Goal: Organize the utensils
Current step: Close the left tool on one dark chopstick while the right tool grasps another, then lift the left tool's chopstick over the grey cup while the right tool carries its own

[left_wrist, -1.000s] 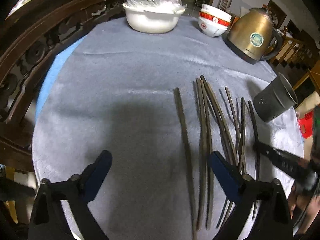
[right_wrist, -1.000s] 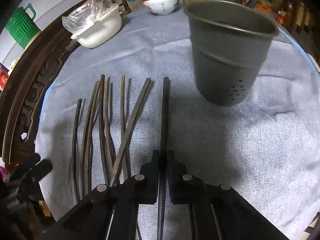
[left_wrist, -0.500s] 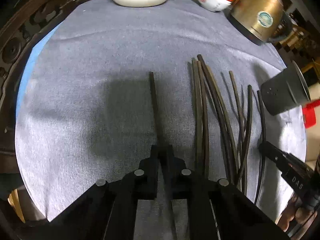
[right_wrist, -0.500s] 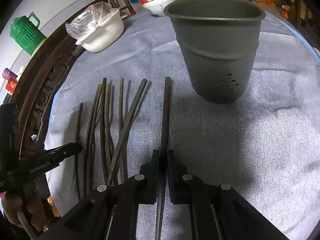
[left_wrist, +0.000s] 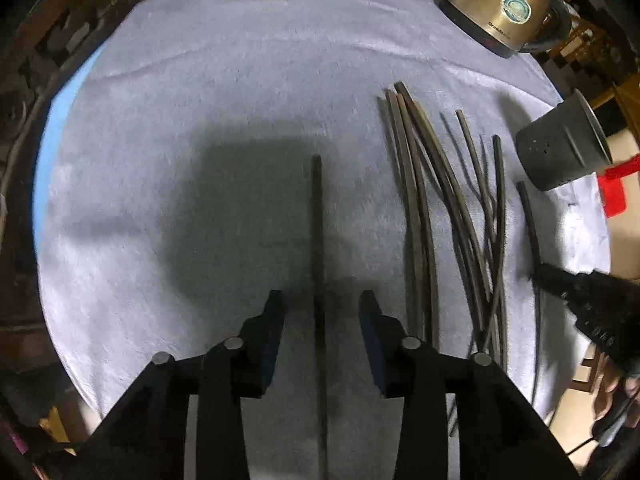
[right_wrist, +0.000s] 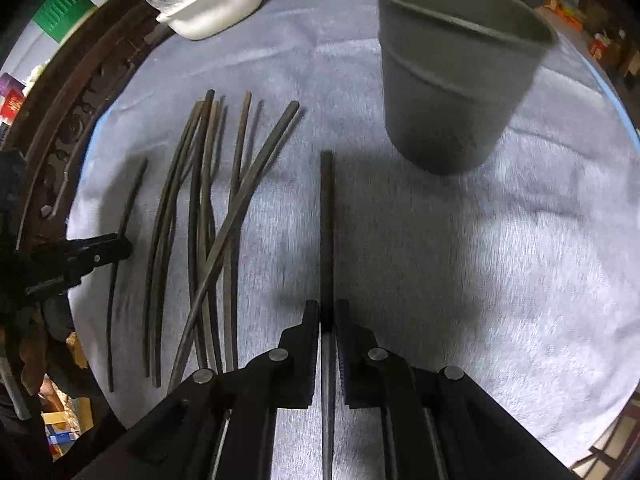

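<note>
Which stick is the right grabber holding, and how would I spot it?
Find the round table's grey cloth, then the tall dark cup standing on it. Nearer the camera than the cup, one dark chopstick runs straight between the shut fingers of the right gripper. It lies alone, apart from the loose pile of chopsticks on its left.

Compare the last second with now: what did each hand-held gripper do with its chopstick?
The left hand-held gripper closed on the far-left chopstick, then its jaws spread again; the stick lies between them. The right hand-held gripper stayed clamped on its chopstick. The loose chopsticks and gray holder cup stayed put.
</note>
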{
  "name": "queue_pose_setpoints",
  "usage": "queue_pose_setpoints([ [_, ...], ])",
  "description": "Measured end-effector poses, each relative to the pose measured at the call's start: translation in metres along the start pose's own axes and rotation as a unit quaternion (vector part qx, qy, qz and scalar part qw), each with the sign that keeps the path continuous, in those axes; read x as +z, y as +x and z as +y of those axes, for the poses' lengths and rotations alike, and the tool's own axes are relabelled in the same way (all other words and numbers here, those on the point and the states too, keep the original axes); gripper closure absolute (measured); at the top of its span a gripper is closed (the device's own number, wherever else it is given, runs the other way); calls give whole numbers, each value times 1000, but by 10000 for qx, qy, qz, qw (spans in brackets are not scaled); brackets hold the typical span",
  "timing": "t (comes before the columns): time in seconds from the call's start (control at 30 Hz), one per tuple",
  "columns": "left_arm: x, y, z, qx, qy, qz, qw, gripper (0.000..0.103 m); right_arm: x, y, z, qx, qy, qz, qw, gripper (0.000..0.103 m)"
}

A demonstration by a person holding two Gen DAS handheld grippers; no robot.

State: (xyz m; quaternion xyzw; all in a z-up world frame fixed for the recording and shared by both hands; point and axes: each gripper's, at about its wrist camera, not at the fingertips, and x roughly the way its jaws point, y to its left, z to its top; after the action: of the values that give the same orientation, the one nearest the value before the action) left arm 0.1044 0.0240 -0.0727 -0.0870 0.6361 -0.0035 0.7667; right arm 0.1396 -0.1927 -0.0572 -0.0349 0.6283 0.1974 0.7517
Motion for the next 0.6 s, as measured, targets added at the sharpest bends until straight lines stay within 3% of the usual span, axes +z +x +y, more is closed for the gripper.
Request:
queue_pose_setpoints([
  [0.17,11,4,3,-25,-116,76,9999,66,25,11,3,-182,64,107,9998,91],
  [0.2,12,5,4,-30,-104,92,9999,71,29,11,4,-203,58,72,9998,91],
  [0.23,12,5,4,-14,-72,23,10000,97,32,12,5,-221,51,130,9997,91],
  [0.43,20,5,22,-505,-255,85,9984,98,38,11,18,-174,-133,191,9996,95],
  [0.6,7,-1,50,-977,-595,-196,9932,98,13,-11,7,187,130,-285,9993,95],
])
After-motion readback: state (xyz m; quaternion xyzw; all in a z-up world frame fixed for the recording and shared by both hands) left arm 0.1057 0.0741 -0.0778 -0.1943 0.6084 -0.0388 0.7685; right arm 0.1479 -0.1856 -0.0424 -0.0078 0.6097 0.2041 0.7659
